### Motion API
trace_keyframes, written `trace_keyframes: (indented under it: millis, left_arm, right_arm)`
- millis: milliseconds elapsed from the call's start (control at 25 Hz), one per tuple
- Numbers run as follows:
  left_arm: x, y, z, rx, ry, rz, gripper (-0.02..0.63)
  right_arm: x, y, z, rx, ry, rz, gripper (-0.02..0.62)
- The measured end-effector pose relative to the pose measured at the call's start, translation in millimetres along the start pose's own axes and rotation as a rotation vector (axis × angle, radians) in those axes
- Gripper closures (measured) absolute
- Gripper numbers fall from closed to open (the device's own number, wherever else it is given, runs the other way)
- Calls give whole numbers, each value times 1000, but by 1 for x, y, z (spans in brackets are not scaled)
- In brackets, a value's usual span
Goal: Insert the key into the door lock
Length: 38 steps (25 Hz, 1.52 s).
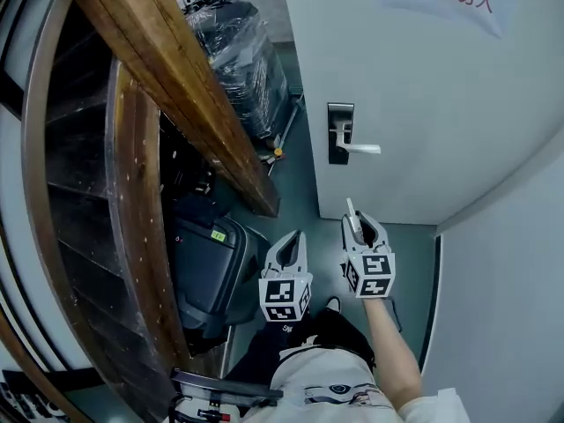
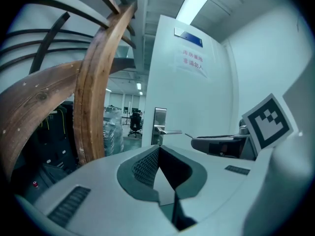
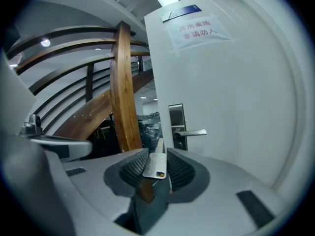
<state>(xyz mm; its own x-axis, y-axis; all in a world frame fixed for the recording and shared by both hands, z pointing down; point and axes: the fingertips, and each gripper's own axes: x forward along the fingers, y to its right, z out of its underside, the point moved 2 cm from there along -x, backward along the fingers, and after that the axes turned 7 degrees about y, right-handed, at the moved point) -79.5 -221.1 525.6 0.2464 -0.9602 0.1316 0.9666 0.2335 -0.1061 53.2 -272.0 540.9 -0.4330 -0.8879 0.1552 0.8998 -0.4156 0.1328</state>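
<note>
Right gripper (image 1: 360, 226), clamped on the key (image 1: 352, 210), aims its blade at the door lock (image 1: 339, 122) ahead, well apart; left gripper (image 1: 293, 240), jaws together, sits farther back.

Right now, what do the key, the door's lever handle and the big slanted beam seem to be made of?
Key: likely metal, though its flat pale-grey head could be plastic.
Lever handle: probably satin metal; it shines bright against its dark plate.
Beam: wood, apparently varnished; brown grain and glossy streaks show.
</note>
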Motion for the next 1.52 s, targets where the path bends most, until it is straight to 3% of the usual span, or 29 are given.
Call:
trace_keyframes:
  millis: [320,680,1200,1520]
  left_arm:
    - [25,-28,29,1,7,30,604]
    - [49,-70,86,-31,1,5,604]
    - [75,-84,110,-46,-16,5,604]
    - [79,-90,112,-62,-23,-6,604]
  right_arm:
    - [82,23,30,-35,-13,40,476]
    - [166,68,64,-97,-37,89,476]
    - [207,87,74,-124,-57,83,476]
    - [215,90,75,-90,-75,89,476]
